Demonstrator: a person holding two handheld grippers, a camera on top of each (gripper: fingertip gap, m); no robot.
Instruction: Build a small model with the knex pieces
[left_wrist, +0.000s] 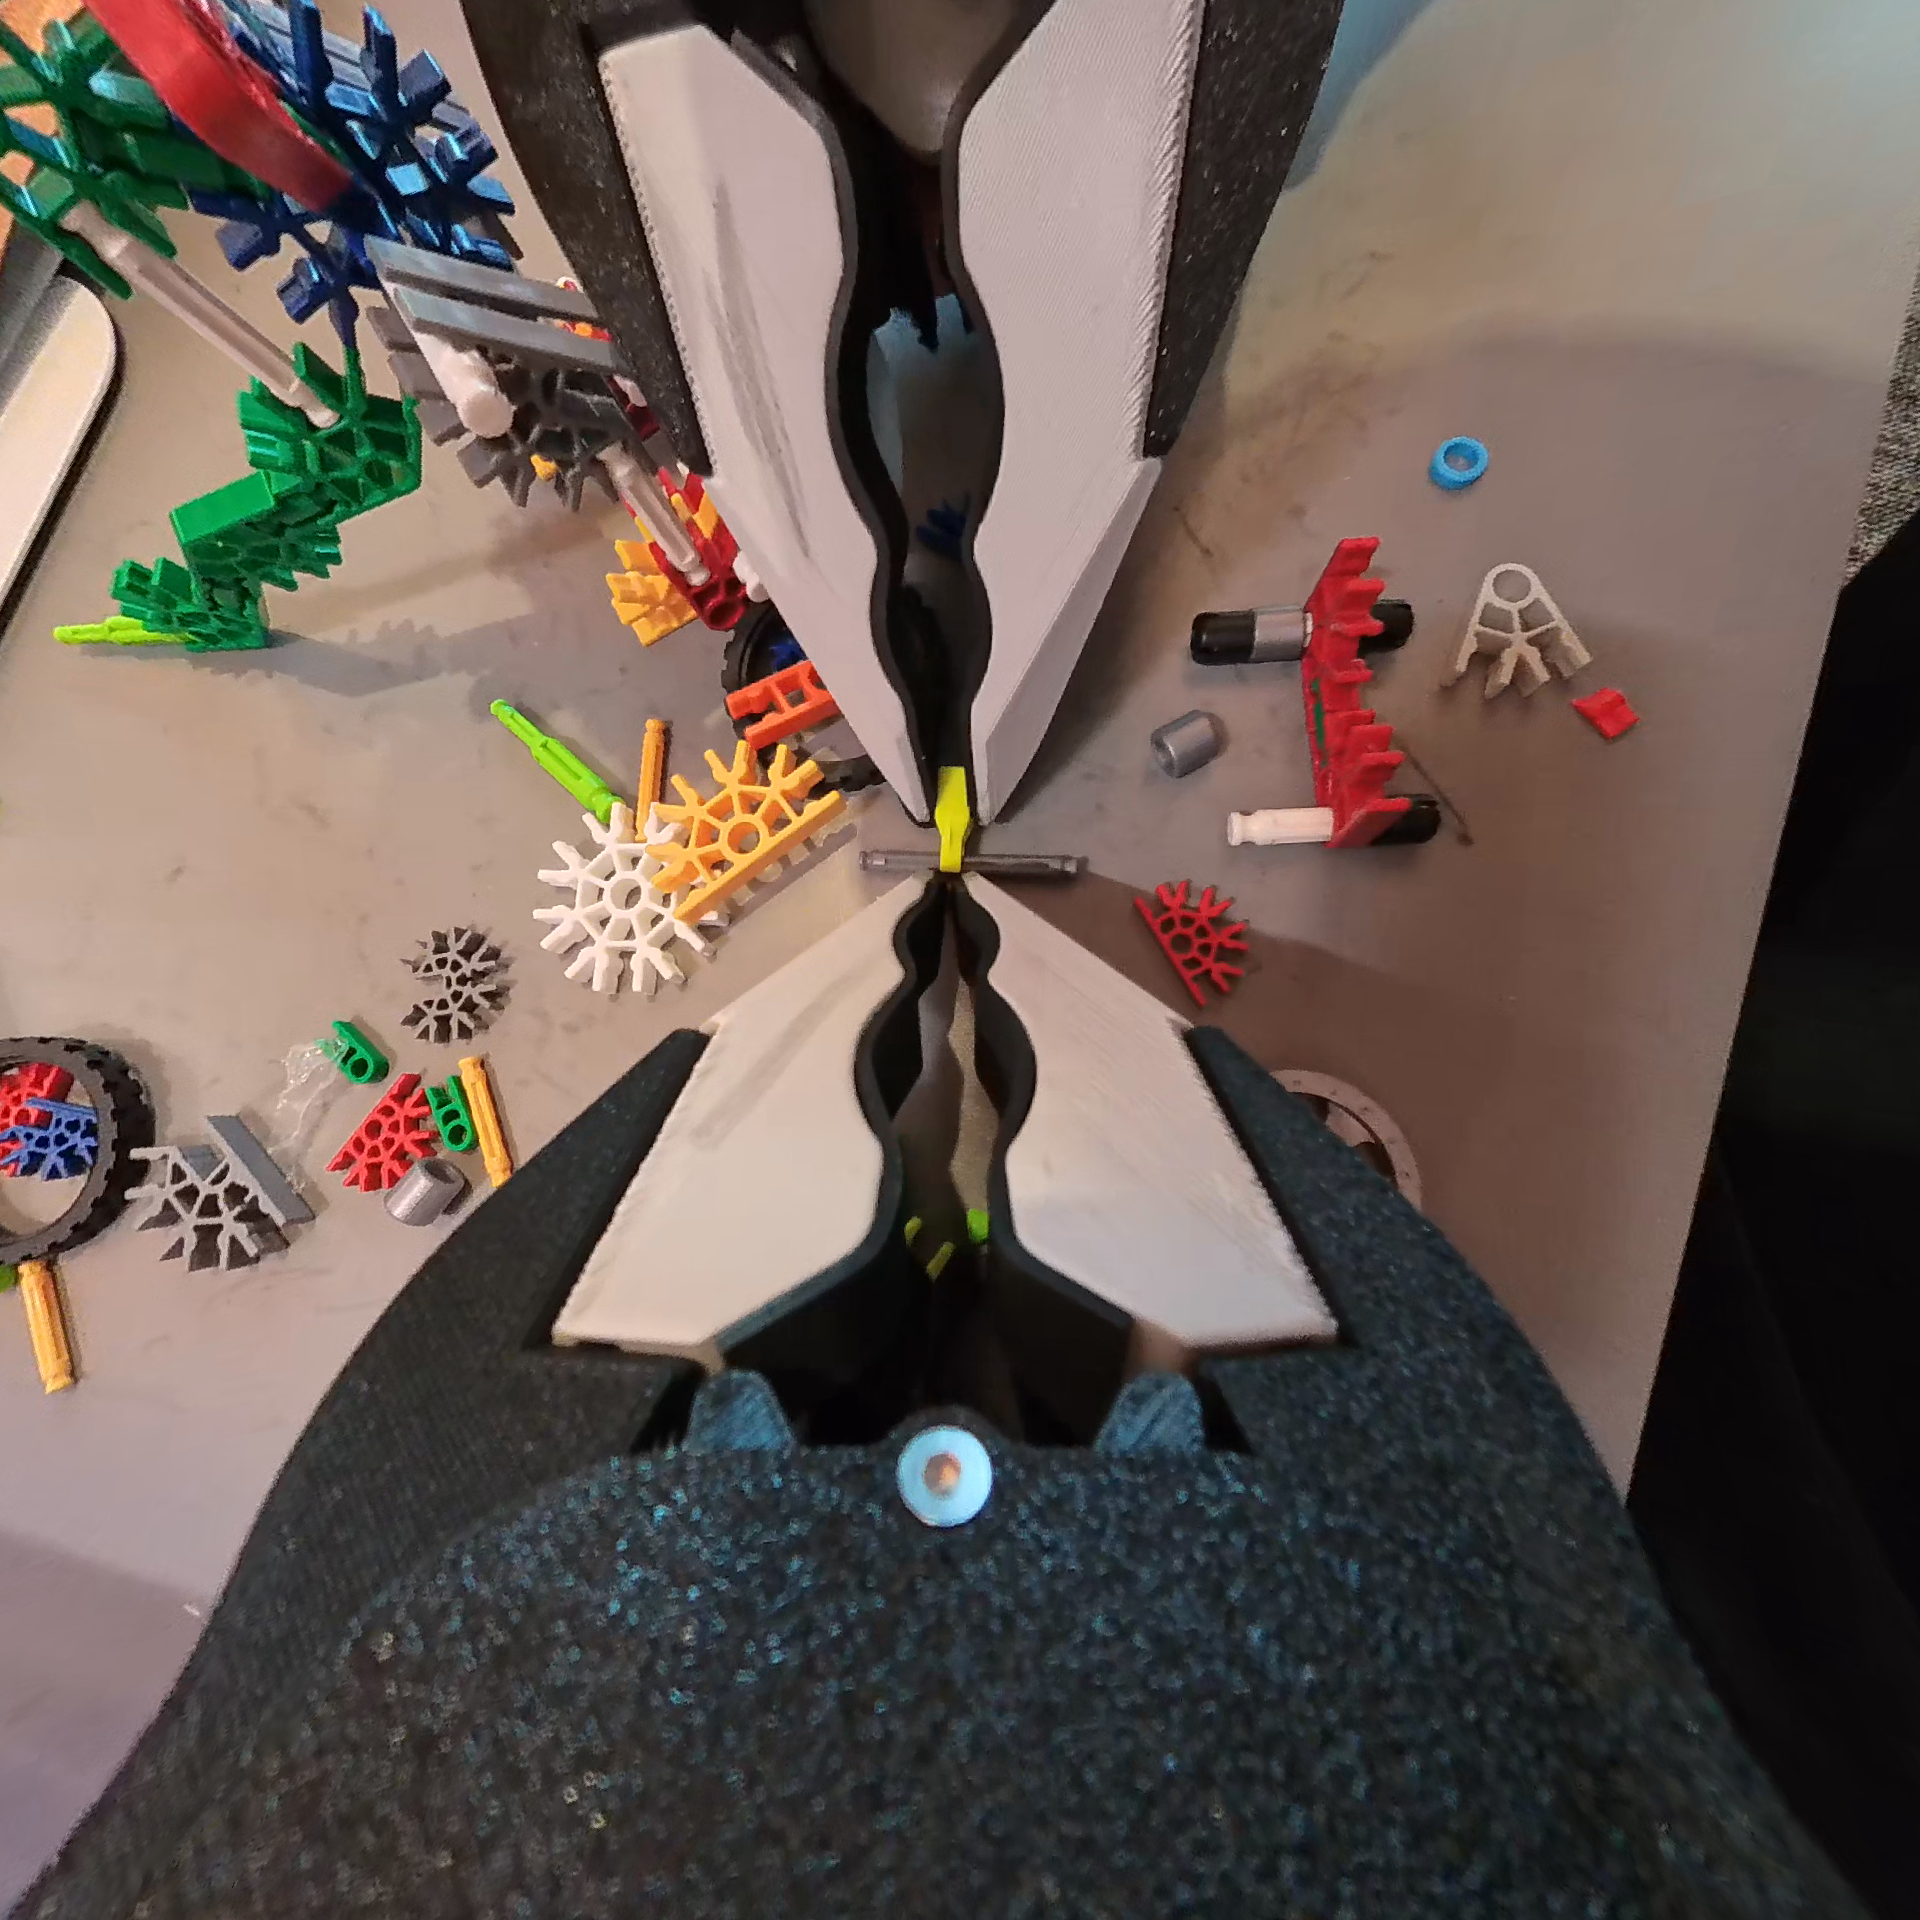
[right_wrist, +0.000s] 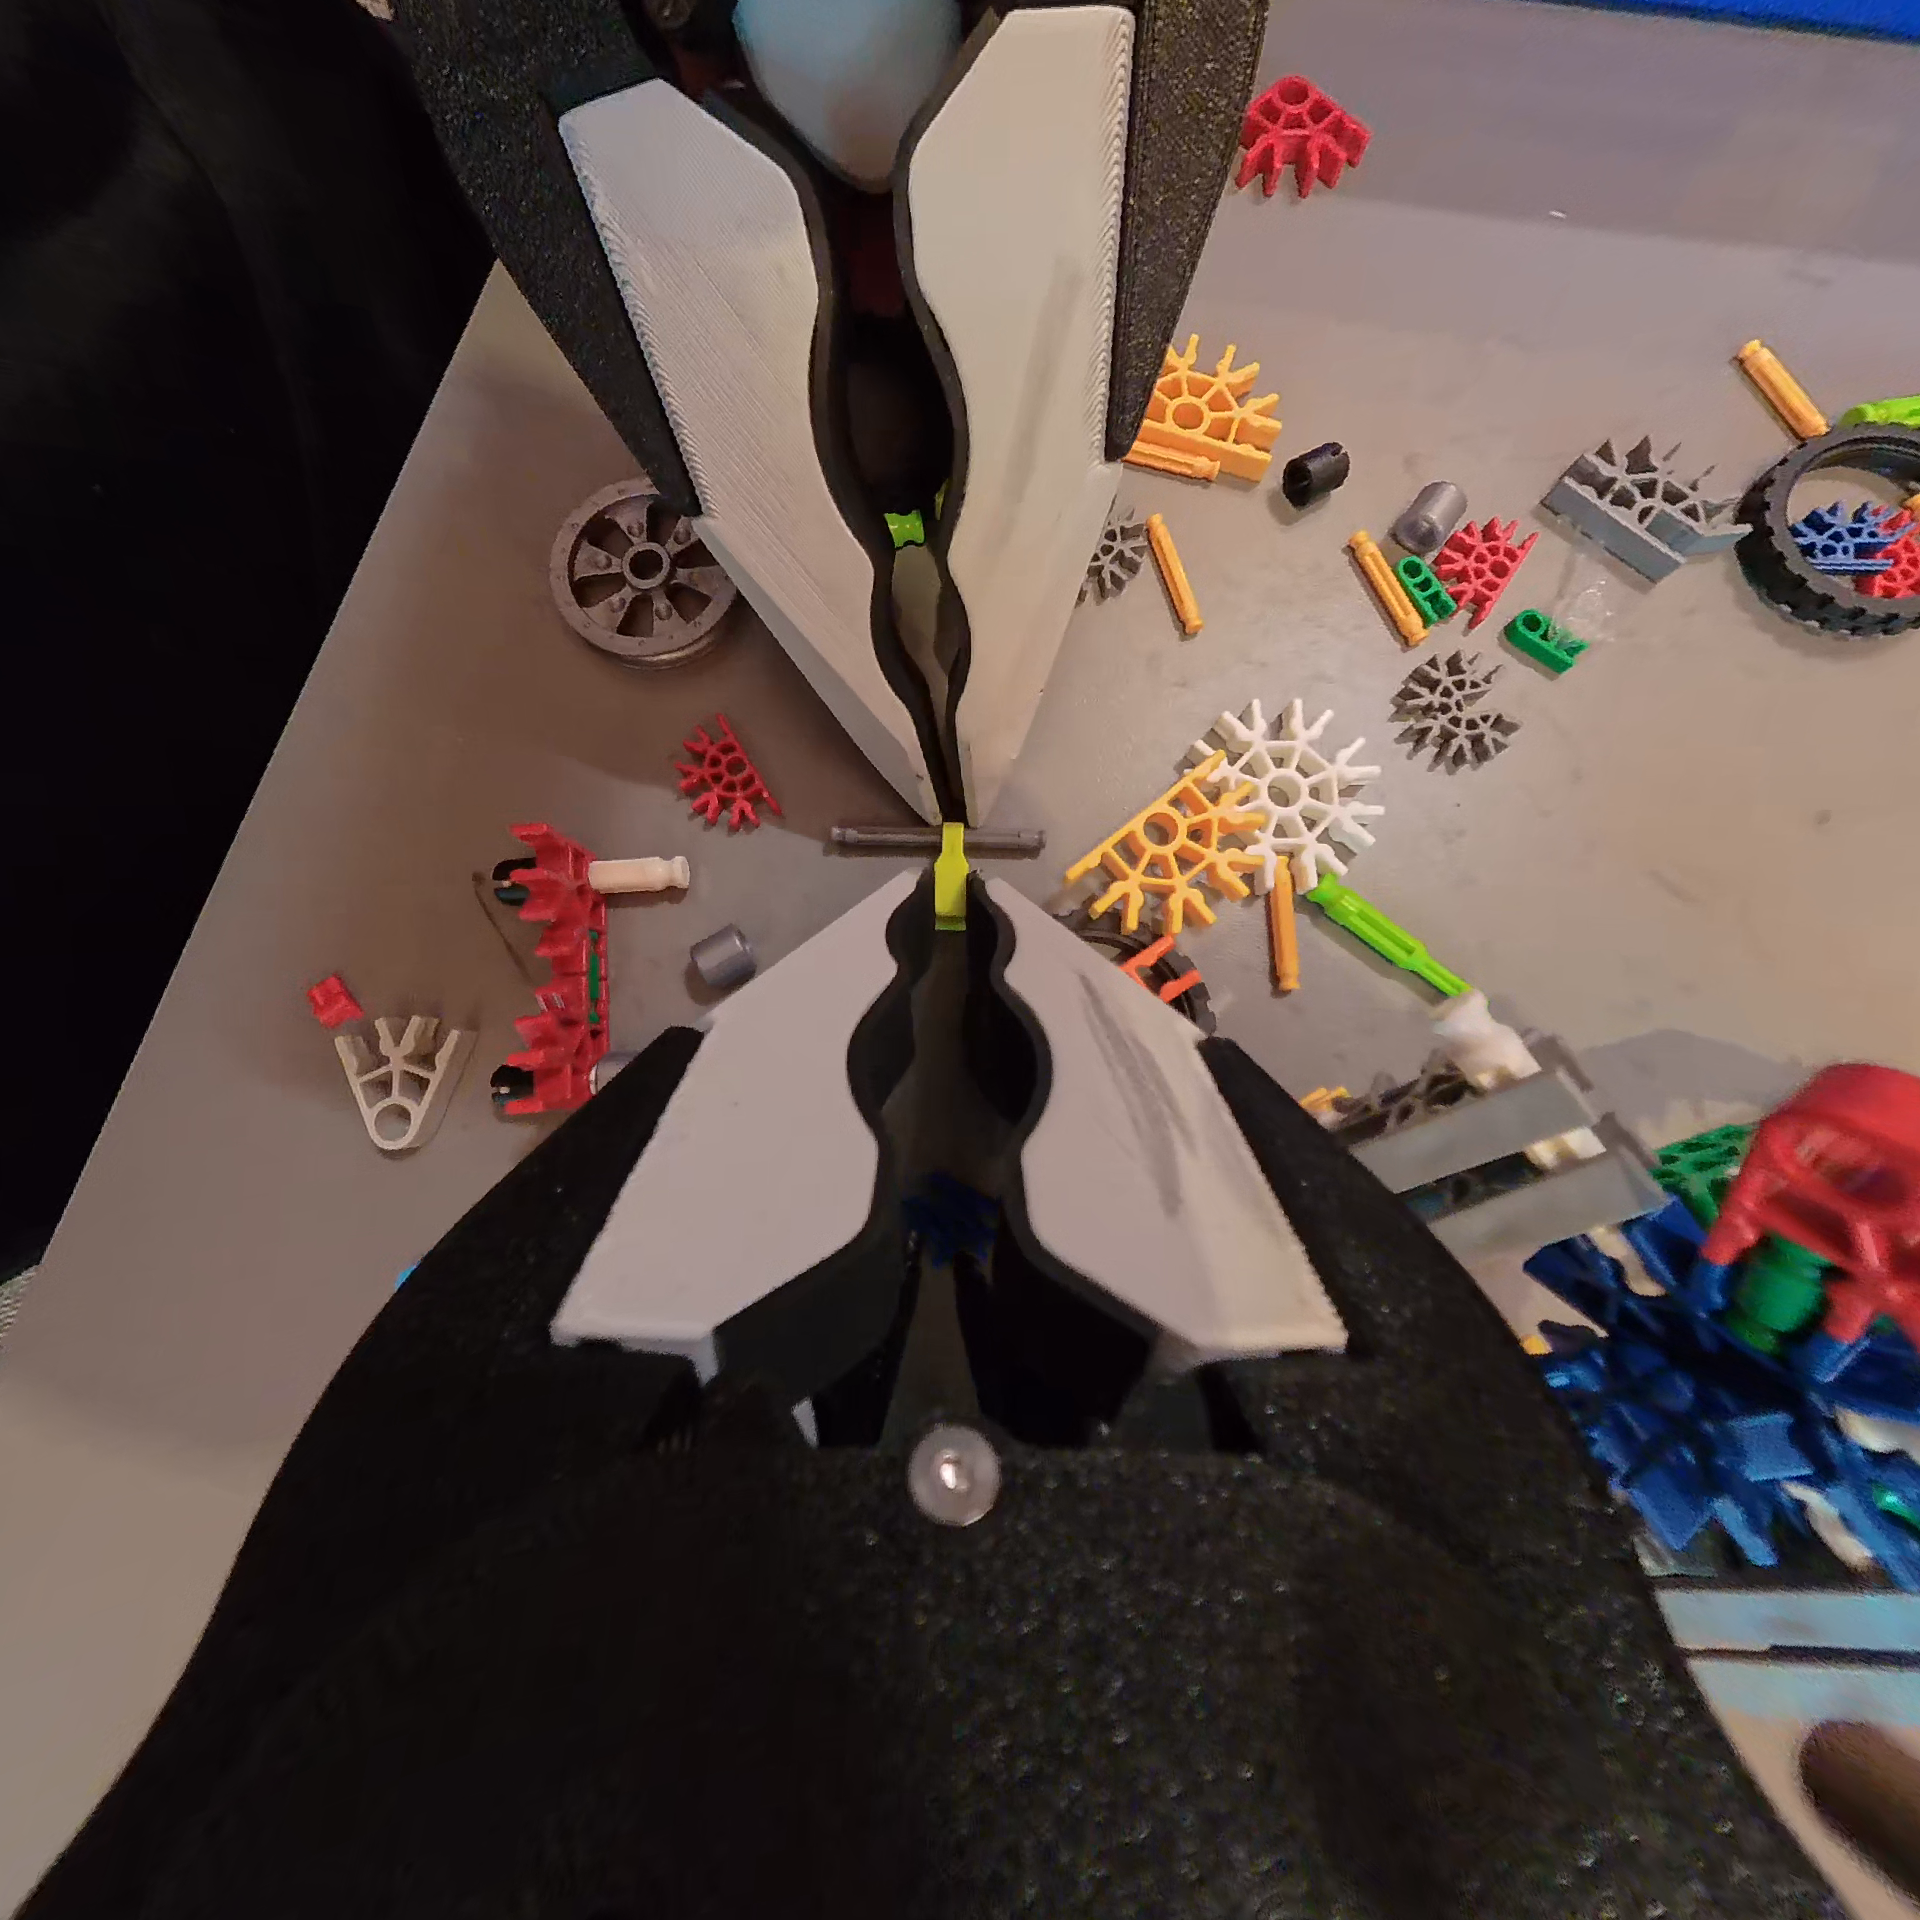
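The two grippers are meeting tip to tip over a grey tabletop (left_wrist: 1455, 312) strewn with plastic construction pieces. The left gripper (left_wrist: 948, 883) is sitting with its jaws pressed together at the tips, right against a thin grey rod (left_wrist: 1023, 864); whether it is actually pinching the rod, I cannot tell. The right gripper (right_wrist: 948, 902) is clamping down on a small lime-green clip (right_wrist: 950, 878), and that clip is straddling the rod's middle. Just beside them, a white snowflake connector (left_wrist: 618, 902) is touching a yellow connector (left_wrist: 743, 826). On the other side, a red connector strip (left_wrist: 1351, 691) with black and white pegs is lying near a grey sleeve (left_wrist: 1184, 742) and a blue ring (left_wrist: 1458, 462). A grey wheel hub (right_wrist: 639, 569) is resting near the table's edge, where everything is dropping off into darkness. A blue, green and red built assembly (left_wrist: 312, 156) is crowding one corner.
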